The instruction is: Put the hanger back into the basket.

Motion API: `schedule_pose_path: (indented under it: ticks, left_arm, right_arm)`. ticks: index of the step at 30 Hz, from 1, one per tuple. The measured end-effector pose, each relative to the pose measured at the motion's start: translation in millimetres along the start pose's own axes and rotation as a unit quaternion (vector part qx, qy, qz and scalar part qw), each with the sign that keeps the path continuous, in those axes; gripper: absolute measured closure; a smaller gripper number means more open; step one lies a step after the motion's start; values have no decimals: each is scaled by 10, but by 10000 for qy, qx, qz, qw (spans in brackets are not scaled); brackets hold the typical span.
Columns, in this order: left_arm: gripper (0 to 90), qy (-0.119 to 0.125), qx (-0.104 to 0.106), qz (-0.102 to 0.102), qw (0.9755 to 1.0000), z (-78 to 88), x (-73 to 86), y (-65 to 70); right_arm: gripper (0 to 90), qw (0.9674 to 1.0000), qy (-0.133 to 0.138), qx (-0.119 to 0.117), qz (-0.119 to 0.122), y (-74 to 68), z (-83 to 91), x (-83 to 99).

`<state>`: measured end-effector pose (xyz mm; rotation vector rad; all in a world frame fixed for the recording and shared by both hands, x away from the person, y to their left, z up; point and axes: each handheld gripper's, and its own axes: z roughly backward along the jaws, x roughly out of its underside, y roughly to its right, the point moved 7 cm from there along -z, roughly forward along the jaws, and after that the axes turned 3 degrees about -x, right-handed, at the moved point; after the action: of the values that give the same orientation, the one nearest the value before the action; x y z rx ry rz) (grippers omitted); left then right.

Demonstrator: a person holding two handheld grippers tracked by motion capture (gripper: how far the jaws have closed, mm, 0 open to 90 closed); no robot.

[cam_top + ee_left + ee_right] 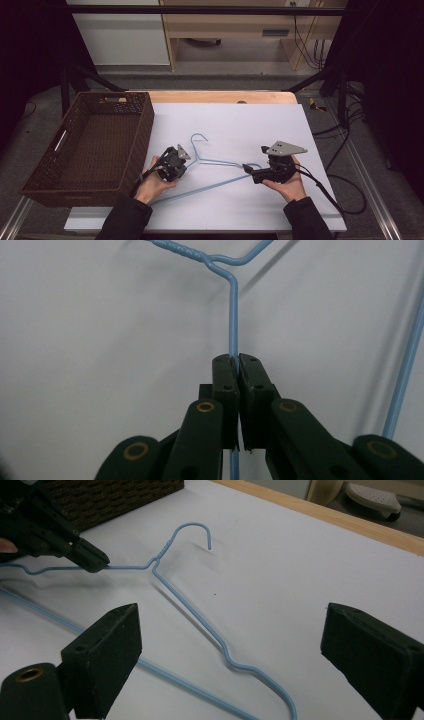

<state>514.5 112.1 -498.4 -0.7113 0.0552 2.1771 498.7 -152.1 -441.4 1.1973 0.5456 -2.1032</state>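
On table, L gripper [238, 360] clamps blue hanger [190, 610] wire; R gripper [230, 640] jaws wide, empty.

Pale blue hanger on white surface

The hanger [215, 165] is light blue; the surface [260, 125] white, the woven basket [90, 145] dark brown.

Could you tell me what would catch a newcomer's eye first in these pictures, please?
First, the light blue wire hanger lying mid-board on the white board. The left claw is shut on one of its shoulder wires just beside the twisted neck, while the right claw hovers wide open over the other shoulder. Next, the dark woven basket standing at the board's left edge.
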Motion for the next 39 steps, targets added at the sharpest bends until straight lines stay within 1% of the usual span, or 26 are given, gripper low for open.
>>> schedule_pose_path:
  ticks: [4, 5, 7, 9, 10, 11, 14, 15, 16, 17, 18, 19, 21, 23, 24, 25, 27, 29, 30, 31, 32, 33, 35, 37, 38, 39]
  left_arm:
    - [871, 74, -46, -9, 10000, 43, -12, 18]
    - [871, 120, -60, 6, 9999, 65, -20, 25]
    - [871, 129, -83, -8, 9999, 82, -22, 26]
    - [871, 163, -89, 7, 9998, 110, -31, 33]
    - [871, 180, -113, -5, 9998, 121, -34, 34]
    - [871, 193, -123, -29, 9997, 140, -39, 38]
    - [871, 237, -159, -65, 9996, 186, -52, 57]
    - [871, 259, -137, -72, 9995, 196, -56, 65]
    - [871, 275, -145, -63, 9995, 204, -61, 70]
    - [871, 274, -176, -76, 9994, 214, -65, 72]
    - [872, 283, -158, -76, 9994, 216, -67, 75]
    - [872, 284, -163, -73, 9994, 217, -67, 77]
    - [871, 264, -161, -84, 9995, 219, -65, 79]
    - [871, 256, -162, -89, 9995, 222, -64, 80]
    - [871, 263, -163, -82, 9995, 222, -65, 81]
    - [871, 265, -159, -85, 9995, 229, -66, 82]
    - [871, 253, -151, -86, 9995, 232, -66, 83]
    - [871, 255, -146, -87, 9995, 236, -68, 83]
    - [871, 258, -164, -85, 9995, 240, -72, 85]
    - [871, 258, -164, -85, 9995, 240, -72, 85]
    - [871, 263, -157, -86, 9995, 242, -74, 88]
    - [871, 272, -157, -88, 9995, 246, -77, 91]
    - [871, 265, -140, -110, 9995, 250, -80, 96]
    - [871, 278, -144, -103, 9995, 251, -85, 105]
    - [871, 283, -145, -111, 9994, 251, -86, 108]
    - [871, 283, -138, -112, 9994, 251, -87, 111]
  right_arm:
    - [116, 9999, -127, -64, 58, -28, -122, -18]
    - [129, 9997, -180, -120, 78, -52, -194, -32]
    - [130, 9996, -218, -145, 89, -67, -232, -37]
    - [139, 9993, -284, -188, 139, -94, -318, -50]
    - [151, 9991, -336, -219, 162, -119, -404, -61]
    - [151, 9991, -336, -219, 162, -119, -404, -61]
    - [161, 9984, -438, -303, 175, -155, -531, -73]
    - [167, 9979, -522, -323, 209, -174, -619, -79]
    - [167, 9979, -522, -323, 209, -174, -619, -79]
    - [172, 9975, -563, -326, 260, -182, -666, -82]
    - [201, 9970, -619, -350, 303, -203, -761, -88]
    - [201, 9970, -619, -350, 303, -203, -761, -88]
    - [216, 9958, -735, -361, 417, -225, -850, -82]
    - [250, 9942, -842, -448, 491, -266, -969, -65]
    - [250, 9942, -842, -448, 491, -266, -969, -65]
    - [267, 9926, -944, -446, 620, -286, -1040, -38]
    - [274, 9923, -973, -442, 631, -293, -1063, -30]
    - [300, 9910, -1052, -509, 658, -313, -1108, -7]
    - [344, 9902, -1099, -542, 671, -315, -1137, 11]
    - [344, 9902, -1099, -542, 671, -315, -1137, 11]
    - [359, 9898, -1133, -538, 676, -315, -1147, 21]
    - [398, 9887, -1189, -542, 729, -314, -1175, 37]
    - [414, 9884, -1224, -507, 745, -314, -1182, 39]
    - [454, 9870, -1270, -549, 819, -326, -1203, 41]
    - [498, 9864, -1294, -583, 828, -344, -1225, 38]
    - [498, 9864, -1294, -583, 828, -344, -1225, 38]
